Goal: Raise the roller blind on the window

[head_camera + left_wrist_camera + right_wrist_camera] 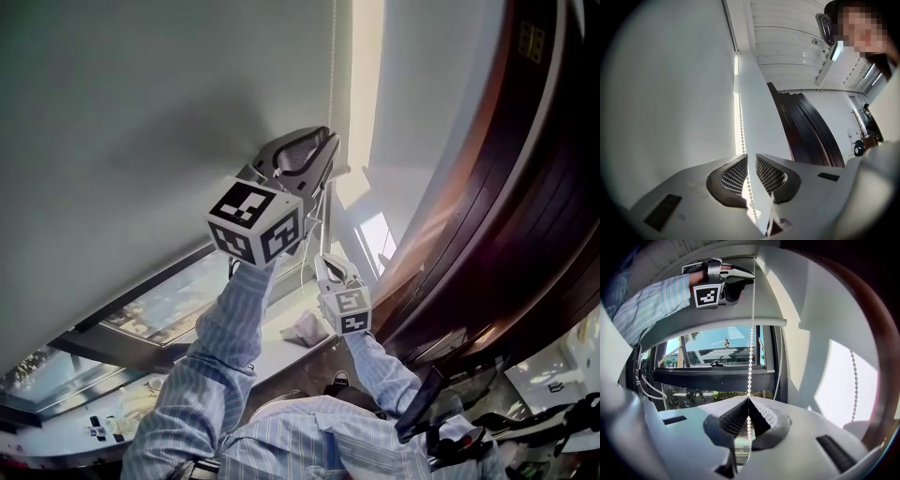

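Fingers of my right gripper (pixel 748 400) clamp the chain (pixel 751 348); above them, left gripper (pixel 751 158) fingers stand apart around it, beside the blind (pixel 141 141) edge, free chain overhead.

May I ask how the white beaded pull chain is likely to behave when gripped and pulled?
The white beaded pull chain is probably floppy: thin separate beads, straight only because it hangs taut above the right gripper, shut on it. Its round beads likely catch in the ribbed pads, resisting slip. It looks light.
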`<state>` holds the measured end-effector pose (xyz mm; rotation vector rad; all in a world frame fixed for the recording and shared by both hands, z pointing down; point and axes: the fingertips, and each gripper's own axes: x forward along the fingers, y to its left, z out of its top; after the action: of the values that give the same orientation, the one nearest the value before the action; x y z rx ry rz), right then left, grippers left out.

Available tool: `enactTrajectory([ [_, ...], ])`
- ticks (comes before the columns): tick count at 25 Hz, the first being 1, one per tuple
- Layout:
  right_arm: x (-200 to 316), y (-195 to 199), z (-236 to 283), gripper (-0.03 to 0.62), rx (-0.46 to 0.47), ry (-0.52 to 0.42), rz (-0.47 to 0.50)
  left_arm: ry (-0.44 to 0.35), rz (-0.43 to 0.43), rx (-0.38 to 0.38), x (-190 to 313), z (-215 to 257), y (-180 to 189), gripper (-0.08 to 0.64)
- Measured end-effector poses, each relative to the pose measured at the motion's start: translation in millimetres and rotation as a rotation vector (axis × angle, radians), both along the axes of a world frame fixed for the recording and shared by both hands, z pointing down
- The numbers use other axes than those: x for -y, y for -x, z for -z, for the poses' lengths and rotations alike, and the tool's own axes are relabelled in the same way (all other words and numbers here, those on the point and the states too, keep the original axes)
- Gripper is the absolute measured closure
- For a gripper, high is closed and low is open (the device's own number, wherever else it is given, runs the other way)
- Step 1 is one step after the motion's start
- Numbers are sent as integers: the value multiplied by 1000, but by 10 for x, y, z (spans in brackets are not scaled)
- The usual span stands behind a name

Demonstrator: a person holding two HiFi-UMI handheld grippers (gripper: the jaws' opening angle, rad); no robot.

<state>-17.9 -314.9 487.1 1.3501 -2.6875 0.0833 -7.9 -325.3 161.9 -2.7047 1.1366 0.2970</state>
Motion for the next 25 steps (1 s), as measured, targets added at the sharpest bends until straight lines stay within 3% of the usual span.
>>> enactTrajectory([
  [11,-93,60,-102,588,-9,19,27,-10,-11,-9,66,106,-83,520],
  [13,-118,74,-126,588,-12,21,31,-23,6,-29,101,138,-51,525],
  [16,-140,75,-114,588,-11,1,37,-33,-34,-104,83,213,-15,528],
  [20,-112,67,-119,588,-12,3,41,-148,-66,-175,-11,407,3,528],
  [22,-103,53,-153,588,-16,18,39,-208,-62,-162,-38,459,-24,528],
  [25,-114,33,-169,588,-15,21,35,-215,-66,-176,-19,446,-32,528],
])
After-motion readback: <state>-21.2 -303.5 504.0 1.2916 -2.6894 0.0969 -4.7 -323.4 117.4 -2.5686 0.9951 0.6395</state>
